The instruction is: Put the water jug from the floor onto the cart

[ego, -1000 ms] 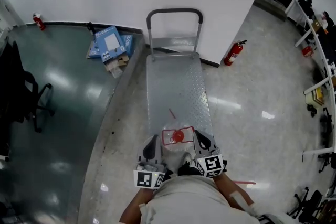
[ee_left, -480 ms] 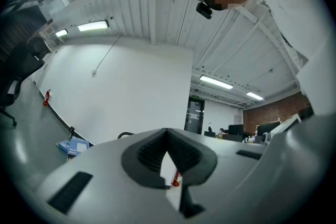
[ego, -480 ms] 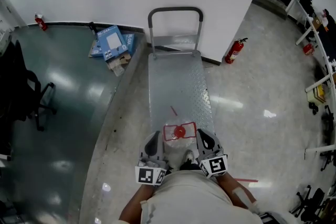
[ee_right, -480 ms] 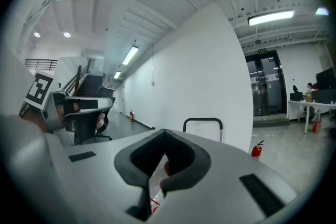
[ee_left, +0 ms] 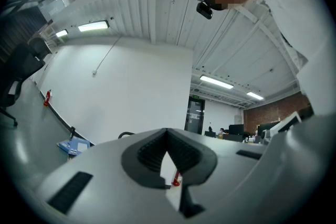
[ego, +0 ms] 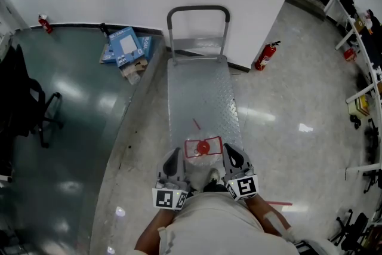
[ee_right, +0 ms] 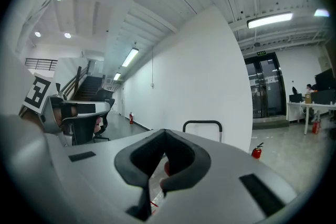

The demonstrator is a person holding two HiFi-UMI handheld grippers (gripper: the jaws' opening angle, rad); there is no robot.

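The water jug (ego: 203,149) lies between the left gripper (ego: 173,158) and right gripper (ego: 231,155) at the cart's (ego: 203,92) near end, with boxes (ego: 124,48) to the left and a fire extinguisher (ego: 265,55) to the right.

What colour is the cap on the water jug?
The cap is red; the head view shows it best.

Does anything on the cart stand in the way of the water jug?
Nothing visible does. The water jug is over the near end of the cart; only a thin red strip lies flat on the deck just beyond it.
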